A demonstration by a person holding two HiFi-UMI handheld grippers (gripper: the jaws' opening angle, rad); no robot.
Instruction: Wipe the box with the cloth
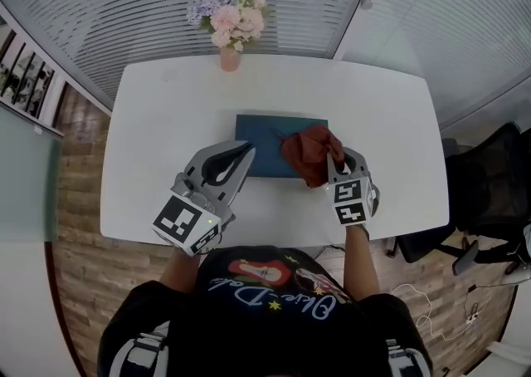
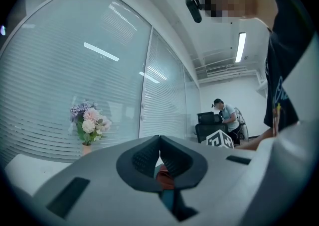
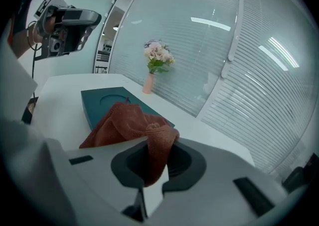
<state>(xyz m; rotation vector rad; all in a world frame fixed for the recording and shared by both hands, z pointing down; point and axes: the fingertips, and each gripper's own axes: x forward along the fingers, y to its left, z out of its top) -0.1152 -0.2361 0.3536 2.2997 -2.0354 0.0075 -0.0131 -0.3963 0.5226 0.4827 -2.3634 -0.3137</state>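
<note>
Head view, setting: A white table carries a flat teal box at its middle. A vase of flowers stands at the far edge, well apart from the box.
Head view, cloth: A rust-red cloth lies bunched on the box's right end and spills over its near right corner.
Head view, right gripper: The right gripper reaches in from the table's near edge and meets the cloth at that corner.
Head view, left gripper: The left gripper points over the near left part of the box. Whether it touches the lid cannot be told.
Left gripper view: The jaw tips meet with nothing pinched between them. Slivers of cloth and box show through the gap below. A second person sits in the room behind.
Right gripper view: The jaws are clamped on a fold of cloth, which drapes forward onto the near end of the box. The rest of the lid, with its round recess, lies bare.
Step in hand: The cloth appears gripped and set down at one end of the lid, so wiping seems at or near its start.
Next move: Likely a sweep of the cloth across the lid toward the left end, pressed flat. The empty left gripper looks placed to steady the box against sliding.
</note>
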